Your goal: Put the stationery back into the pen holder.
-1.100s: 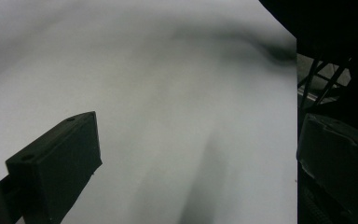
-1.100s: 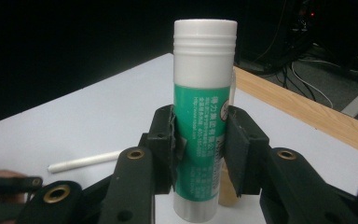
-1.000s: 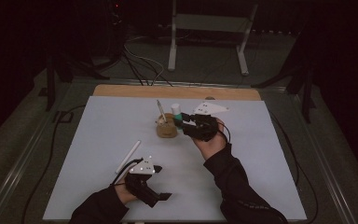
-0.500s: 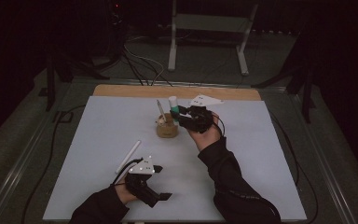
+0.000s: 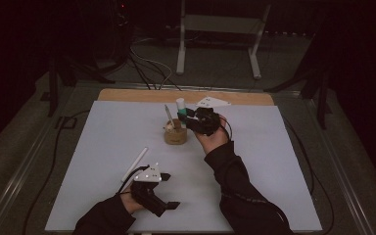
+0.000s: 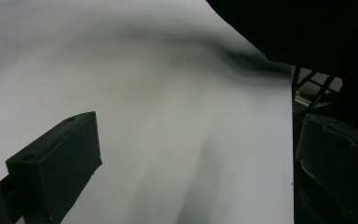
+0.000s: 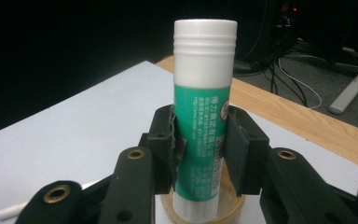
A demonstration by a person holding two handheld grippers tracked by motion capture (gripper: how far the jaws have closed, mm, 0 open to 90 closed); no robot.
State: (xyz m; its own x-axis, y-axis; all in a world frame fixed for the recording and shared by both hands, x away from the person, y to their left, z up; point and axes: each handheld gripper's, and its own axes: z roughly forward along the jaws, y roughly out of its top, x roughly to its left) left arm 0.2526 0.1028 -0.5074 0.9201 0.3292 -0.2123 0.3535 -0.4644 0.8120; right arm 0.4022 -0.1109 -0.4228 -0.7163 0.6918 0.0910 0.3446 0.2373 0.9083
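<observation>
Right gripper: clenched on a green-and-white glue stick, pads pressing the label on both flanks. The stick is held upright with its white cap uppermost, and its base hangs directly above the mouth of a round wooden holder. In my judgement the upright carry is deliberate, so that the stick can be lowered straight into the holder without tipping.

In the high view the right gripper sits at upper centre of the frame, just right of the holder, with the glue stick rising above it. A thin pen-like item already stands in the holder, leaning slightly. Whether the stick's base has entered the rim cannot be told.

Left gripper: lower left of centre in the high view, resting low over the white bench. In the left gripper view its jaws stand wide apart with bare bench surface between them: released, holding nothing. It appears parked clear of the work. A white stick-shaped item lies flat on the bench just above it in the frame, apart from the gripper.

Change from the earlier frames: the right gripper and the glue stick have shifted leftward in the frame, closing on the holder from its right side. The left gripper, the holder and the white item lie as before.
</observation>
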